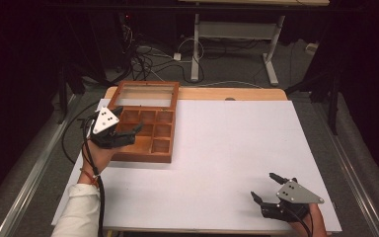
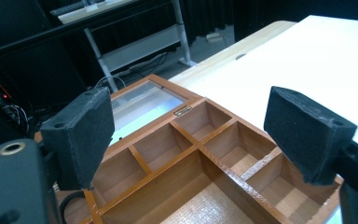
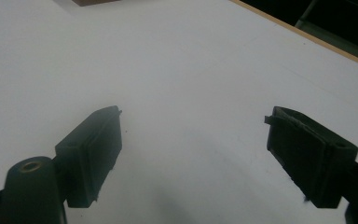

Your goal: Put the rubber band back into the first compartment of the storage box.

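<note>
A brown wooden box (image 1: 143,157) with several empty compartments sits at the table's far left. Its glass-paned lid (image 1: 145,95) lies open at the back. My left gripper (image 1: 127,120) hovers open over the box's left side. In the left gripper view its jaws stand wide apart above the dividers (image 2: 200,149), with the lid's glass (image 2: 144,100) beyond, and the left gripper (image 2: 191,116) holds nothing. My right gripper (image 1: 263,185) rests open near the front right corner. The right gripper (image 3: 193,135) has bare white surface between its pads.
A white sheet (image 1: 227,148) covers most of the wooden table (image 1: 217,94). The table's wooden edge (image 3: 307,39) runs past the right gripper. Beyond the table stand a desk frame (image 1: 237,29) and floor cables (image 1: 148,54). A metal rail (image 1: 34,168) flanks the left side.
</note>
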### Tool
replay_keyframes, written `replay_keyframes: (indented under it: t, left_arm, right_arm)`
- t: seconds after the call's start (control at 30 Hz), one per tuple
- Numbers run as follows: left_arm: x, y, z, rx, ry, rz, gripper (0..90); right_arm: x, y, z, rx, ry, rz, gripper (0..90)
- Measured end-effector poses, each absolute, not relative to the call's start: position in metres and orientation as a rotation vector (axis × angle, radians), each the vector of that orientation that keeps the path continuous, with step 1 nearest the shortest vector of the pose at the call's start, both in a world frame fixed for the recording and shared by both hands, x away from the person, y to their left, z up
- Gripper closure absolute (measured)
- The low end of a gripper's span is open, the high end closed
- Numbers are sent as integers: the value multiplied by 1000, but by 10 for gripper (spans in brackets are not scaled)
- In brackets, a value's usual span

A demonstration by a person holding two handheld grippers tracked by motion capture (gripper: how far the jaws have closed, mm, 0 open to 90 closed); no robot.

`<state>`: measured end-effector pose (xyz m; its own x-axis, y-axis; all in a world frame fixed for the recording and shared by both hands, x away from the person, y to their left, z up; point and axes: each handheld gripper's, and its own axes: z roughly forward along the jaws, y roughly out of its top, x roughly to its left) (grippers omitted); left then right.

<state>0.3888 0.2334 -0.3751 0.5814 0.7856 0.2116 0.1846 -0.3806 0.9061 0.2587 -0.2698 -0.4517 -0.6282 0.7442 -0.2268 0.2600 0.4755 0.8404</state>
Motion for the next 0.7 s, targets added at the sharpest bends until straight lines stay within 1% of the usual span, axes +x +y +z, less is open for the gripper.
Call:
replay_keyframes:
  t: [0.7]
  left_arm:
    - [359, 218, -369, 1902, 694, 812, 157]
  right_arm:
    - [259, -267, -450, 816, 2148, 1086, 188]
